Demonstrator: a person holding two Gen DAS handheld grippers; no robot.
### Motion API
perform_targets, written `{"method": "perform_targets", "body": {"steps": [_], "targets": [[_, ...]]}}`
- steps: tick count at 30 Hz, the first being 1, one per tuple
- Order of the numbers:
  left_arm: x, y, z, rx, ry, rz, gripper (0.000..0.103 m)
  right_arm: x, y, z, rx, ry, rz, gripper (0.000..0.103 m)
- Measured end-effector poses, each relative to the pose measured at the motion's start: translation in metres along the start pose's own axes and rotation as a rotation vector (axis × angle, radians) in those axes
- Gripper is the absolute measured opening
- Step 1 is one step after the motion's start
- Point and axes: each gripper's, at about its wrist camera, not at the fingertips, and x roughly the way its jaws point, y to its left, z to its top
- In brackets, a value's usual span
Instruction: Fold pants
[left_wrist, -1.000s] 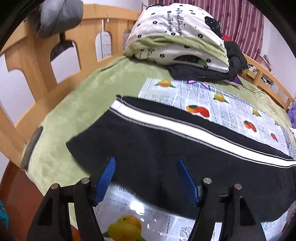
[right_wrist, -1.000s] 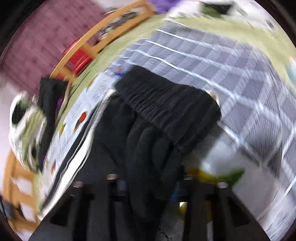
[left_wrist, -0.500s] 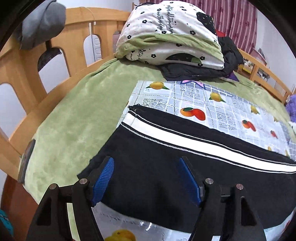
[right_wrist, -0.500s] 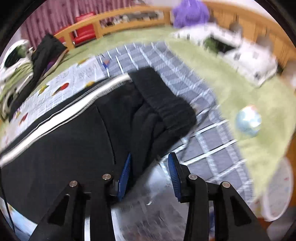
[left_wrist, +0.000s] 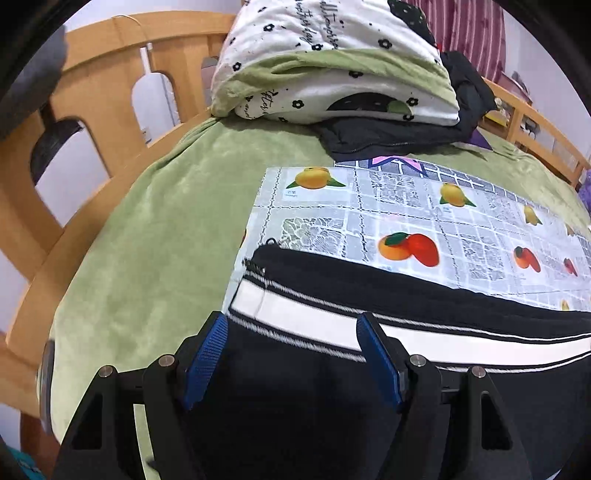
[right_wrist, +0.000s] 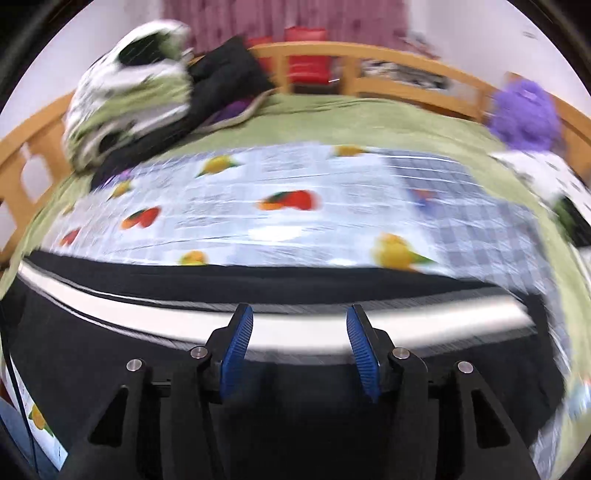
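Closest to me, the left gripper (left_wrist: 291, 354) hangs over the black pants (left_wrist: 295, 406) with its blue fingers (left_wrist: 205, 356) spread wide and nothing between them; the right gripper (right_wrist: 299, 347) is parted the same way and empty, above the middle of the same garment. The pants lie lengthwise along the near edge of the bed, on the fruit-print mat (left_wrist: 406, 206), white side stripe (left_wrist: 303, 317) facing away from the grippers and the hem end reaching the mat's left edge.

The risk, as I judge it, is a lopsided fold: if either gripper bites only the top layer, the under leg stays behind and the fold bunches. The right view is smeared by motion, so I can only guess that the waistband sits toward its right edge.

Half a second ago the right fingers stood narrower beside the bunched waistband; now that gripper has swung round to face the stripe. The left one has crept forward toward the hem.

Farther off, a folded quilt (left_wrist: 332, 62) sits atop a dark jacket (left_wrist: 388, 136) on the green blanket (left_wrist: 147, 240), by the wooden rail (left_wrist: 92, 48).
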Motion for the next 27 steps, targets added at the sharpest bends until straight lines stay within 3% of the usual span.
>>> {"method": "perform_targets", "body": {"steps": [7,11,13,14,15,19,21,24,27], "targets": [[0.025,0.014,0.011,0.045,0.009,0.022,0.071,0.073,0.061,0.029,-0.227,0.117,0.171,0.052],[0.034,0.021,0.016,0.048,0.006,0.034,0.071,0.098,0.071,0.021,-0.284,0.193,0.138,0.051],[0.039,0.025,0.018,0.04,0.006,0.055,0.071,0.094,0.074,0.017,-0.308,0.185,0.141,0.026],[0.042,0.028,0.018,0.034,0.004,0.059,0.071,0.092,0.075,0.016,-0.317,0.189,0.161,0.007],[0.044,0.03,0.019,0.03,0.005,0.061,0.07,0.09,0.077,0.015,-0.324,0.187,0.161,0.006],[0.061,0.033,0.022,0.022,0.038,0.029,0.054,0.081,0.09,0.002,-0.392,0.119,0.081,0.004],[0.077,0.031,0.023,0.028,0.068,0.018,0.05,0.077,0.085,0.004,-0.358,0.094,0.091,0.003],[0.092,0.027,0.022,0.021,0.125,-0.043,0.025,0.068,0.072,0.01,-0.281,0.047,0.133,0.003],[0.081,0.024,0.023,0.044,0.073,-0.055,0.019,0.063,0.074,0.011,-0.275,0.019,0.125,0.003]]}}
